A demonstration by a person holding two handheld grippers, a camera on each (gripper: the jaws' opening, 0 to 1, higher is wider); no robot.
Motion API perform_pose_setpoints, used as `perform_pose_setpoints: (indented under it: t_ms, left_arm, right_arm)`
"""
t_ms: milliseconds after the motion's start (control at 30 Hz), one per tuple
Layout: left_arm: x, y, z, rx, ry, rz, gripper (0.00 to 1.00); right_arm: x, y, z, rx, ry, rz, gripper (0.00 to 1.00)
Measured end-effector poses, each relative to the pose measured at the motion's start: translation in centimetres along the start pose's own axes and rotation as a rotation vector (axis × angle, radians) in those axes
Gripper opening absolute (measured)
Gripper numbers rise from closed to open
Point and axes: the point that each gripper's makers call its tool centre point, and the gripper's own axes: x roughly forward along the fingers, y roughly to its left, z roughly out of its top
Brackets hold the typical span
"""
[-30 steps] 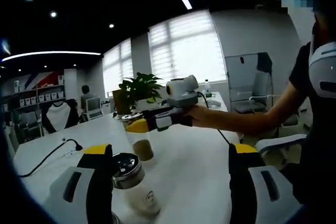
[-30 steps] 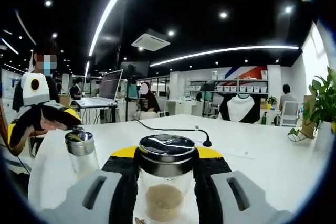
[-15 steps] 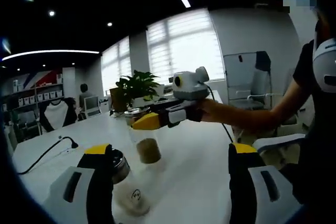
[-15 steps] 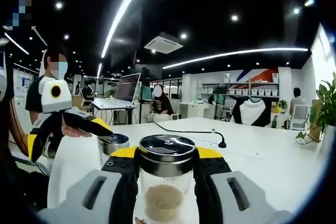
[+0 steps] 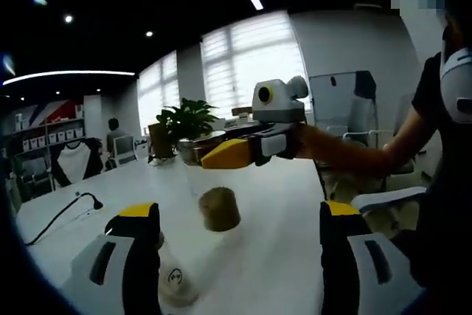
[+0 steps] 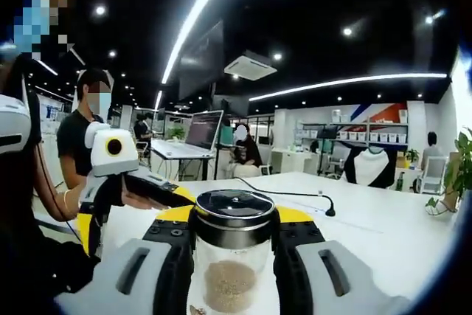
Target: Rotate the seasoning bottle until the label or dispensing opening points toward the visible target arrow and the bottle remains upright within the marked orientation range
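Right gripper view: right gripper (image 6: pixel 233 256) clamped on seasoning bottle (image 6: pixel 232 271); left gripper (image 5: pixel 240 256) wide open, empty.

Open-plan office. Long white table (image 6: pixel 383 234) runs through the room, black cable (image 6: pixel 284 194) lying across it to a small puck-like end. Far left in the right gripper view, an open laptop (image 6: pixel 200 132) on a desk (image 6: pixel 173 150), people seated behind it. Far wall has shelves (image 6: pixel 354 127) with rows of small white boxes and a red-white-blue diagonal wall graphic (image 6: pixel 387 113). White-backed office chair (image 6: pixel 371 166) at the far end. Dark ceiling with linear light strips (image 6: pixel 199 12), spot downlights, a ceiling air-con cassette (image 6: pixel 252 66). Left gripper view: big windows with blinds (image 5: pixel 254 64), potted plant (image 5: pixel 184 119) on the table, grey chairs (image 5: pixel 354 112) near the right wall.
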Motion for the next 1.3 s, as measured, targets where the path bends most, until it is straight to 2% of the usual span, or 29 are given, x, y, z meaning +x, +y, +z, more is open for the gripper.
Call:
perform_pose_setpoints:
  t_ms: [300, 567, 767, 900, 967, 1300]
  left_arm:
    - [0.2, -1.4, 0.0, 0.037, 0.006, -0.041, 0.88]
    - [0.9, -1.8, -0.1, 0.033, 0.0, -0.062, 0.84]
    - [1.3, -2.4, 0.1, 0.045, -0.003, -0.091, 0.8]
    - [1.5, -2.9, 0.7, 0.028, -0.042, -0.13, 0.77]
    - [1.7, -2.9, 0.7, 0.034, -0.041, -0.134, 0.75]
    - [2.3, -3.0, -0.1, 0.038, -0.017, -0.154, 0.73]
  right_arm:
    - [-0.3, 3.2, 1.0, 0.017, -0.03, 0.076, 0.38]
    - [-0.2, 5.3, 1.3, 0.023, -0.039, 0.126, 0.38]
    - [-0.2, 6.3, 1.3, 0.01, -0.036, 0.144, 0.38]
    - [-0.2, 7.0, 1.6, 0.014, -0.047, 0.167, 0.38]
    - [-0.1, 7.2, 1.7, 0.019, -0.052, 0.182, 0.38]
    - [-0.3, 8.1, 1.9, 0.017, -0.058, 0.241, 0.38]
